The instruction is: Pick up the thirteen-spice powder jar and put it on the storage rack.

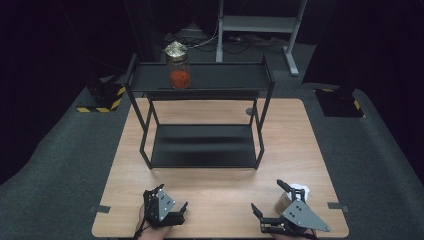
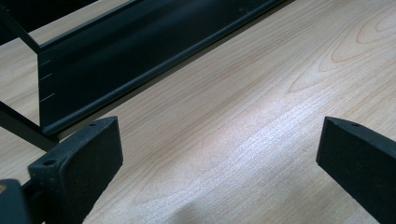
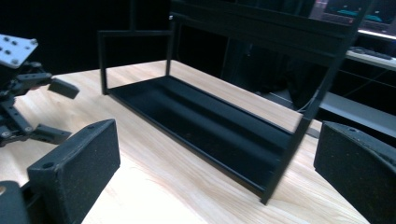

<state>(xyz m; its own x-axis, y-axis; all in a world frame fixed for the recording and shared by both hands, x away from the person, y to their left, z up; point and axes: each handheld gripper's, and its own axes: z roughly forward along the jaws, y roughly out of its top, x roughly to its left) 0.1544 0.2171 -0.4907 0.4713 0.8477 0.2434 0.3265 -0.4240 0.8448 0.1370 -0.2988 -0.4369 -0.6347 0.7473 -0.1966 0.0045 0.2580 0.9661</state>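
**Both grippers wide open near the table's front edge**

The wooden table (image 1: pixel 220 200) carries a black two-tier shelf rack (image 1: pixel 202 150) at its far middle. A jar (image 1: pixel 178 66) with red contents stands on the rack's top shelf, left. Near left, the left gripper (image 1: pixel 181 210) is spread wide, holding nothing; near right, the right gripper (image 1: pixel 267 197) likewise.

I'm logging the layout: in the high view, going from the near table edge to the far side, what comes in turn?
The grippers, left and right → bare table → lower shelf of the black rack → jar on its top shelf.
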